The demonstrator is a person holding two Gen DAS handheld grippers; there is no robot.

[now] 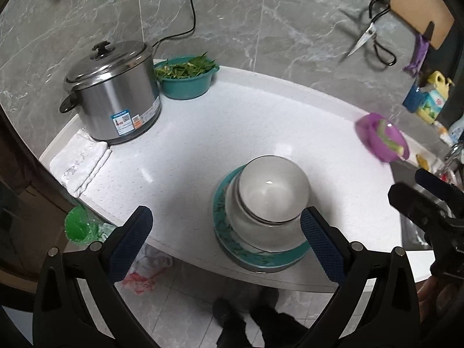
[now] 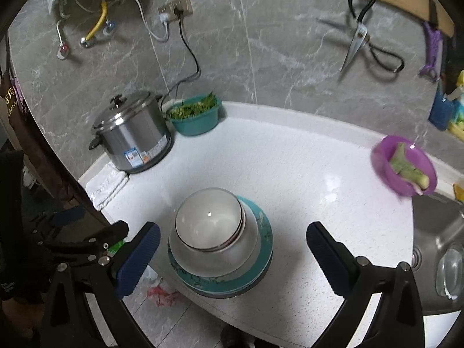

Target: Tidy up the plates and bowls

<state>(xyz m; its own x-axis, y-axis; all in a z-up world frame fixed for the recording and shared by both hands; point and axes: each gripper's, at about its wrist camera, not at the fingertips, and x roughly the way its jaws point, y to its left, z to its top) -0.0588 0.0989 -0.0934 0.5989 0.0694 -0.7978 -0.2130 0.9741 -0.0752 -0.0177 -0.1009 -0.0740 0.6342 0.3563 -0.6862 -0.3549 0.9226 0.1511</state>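
A white bowl (image 1: 272, 190) (image 2: 208, 220) nests in a larger white bowl (image 1: 261, 232) (image 2: 214, 255), and both stand on a teal-rimmed plate (image 1: 278, 256) (image 2: 262, 229) near the counter's front edge. My left gripper (image 1: 226, 229) hovers above and in front of the stack, open, nothing between its blue pads. My right gripper (image 2: 233, 242) is open too, raised over the stack with its fingers wide to either side and touching nothing. In the left wrist view the right gripper's body (image 1: 420, 200) shows at the right edge.
A steel pot (image 1: 111, 95) (image 2: 133, 134) and a teal basin of greens (image 1: 187, 76) (image 2: 195, 114) stand at the back left on the white counter (image 1: 261, 121). A purple bowl with vegetable pieces (image 1: 382, 137) (image 2: 404, 165) sits right, beside a sink (image 2: 438, 249). A folded white cloth (image 1: 78, 159) lies left.
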